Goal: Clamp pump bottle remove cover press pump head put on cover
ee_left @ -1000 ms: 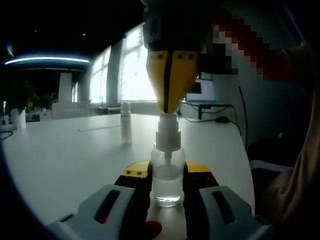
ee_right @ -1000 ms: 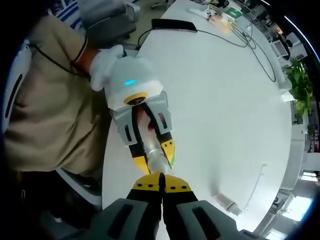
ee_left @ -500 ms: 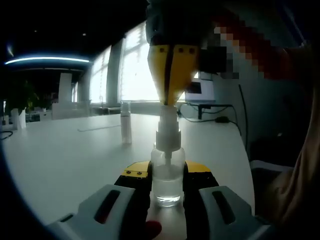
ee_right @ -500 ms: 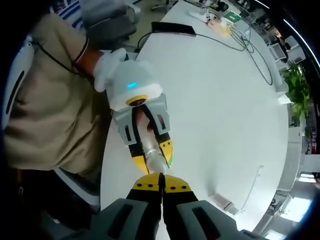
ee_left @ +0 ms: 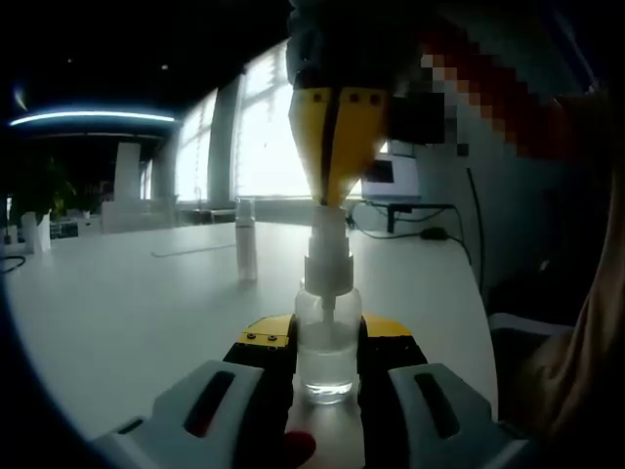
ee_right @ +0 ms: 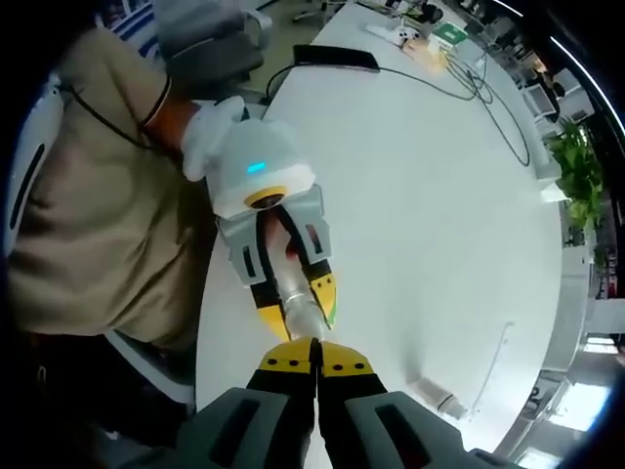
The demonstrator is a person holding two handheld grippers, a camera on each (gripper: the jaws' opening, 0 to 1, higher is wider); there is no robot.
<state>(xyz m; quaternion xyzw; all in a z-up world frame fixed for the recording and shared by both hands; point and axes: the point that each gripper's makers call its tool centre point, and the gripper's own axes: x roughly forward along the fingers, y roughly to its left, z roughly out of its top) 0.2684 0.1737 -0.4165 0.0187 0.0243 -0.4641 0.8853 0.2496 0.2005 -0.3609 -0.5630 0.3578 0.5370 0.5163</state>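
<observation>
The left gripper [ee_left: 327,376] holds the clear pump bottle [ee_left: 327,347] upright on the white table [ee_left: 127,313], its yellow-tipped jaws closed against the bottle's lower body on either side, near the table's edge in front of the person. From above, the right gripper [ee_left: 333,200] comes straight down with its jaws pressed flat together, tips resting on the top of the white pump head [ee_left: 327,244]; in the right gripper view the same closed tips [ee_right: 314,344] sit directly over the bottle [ee_right: 301,311], which the left gripper [ee_right: 278,249] clamps below them. Compared with a second ago, the right gripper's tips stand slightly higher in the left gripper view and more of the pump head's stem shows beneath them, so the head has sprung back up after being pushed down; over the last half second almost nothing has moved. That suggests one press stroke is complete or the gripper is easing between strokes. The bottle has not shifted in the left jaws, and the liquid inside looks level. The clear cover [ee_left: 245,252] stands upright farther back on the table, well apart from the bottle, and appears in the right gripper view as a small cylinder [ee_right: 441,399]. What seems left is any further pressing, then fetching that cover and fitting it back over the pump head.
</observation>
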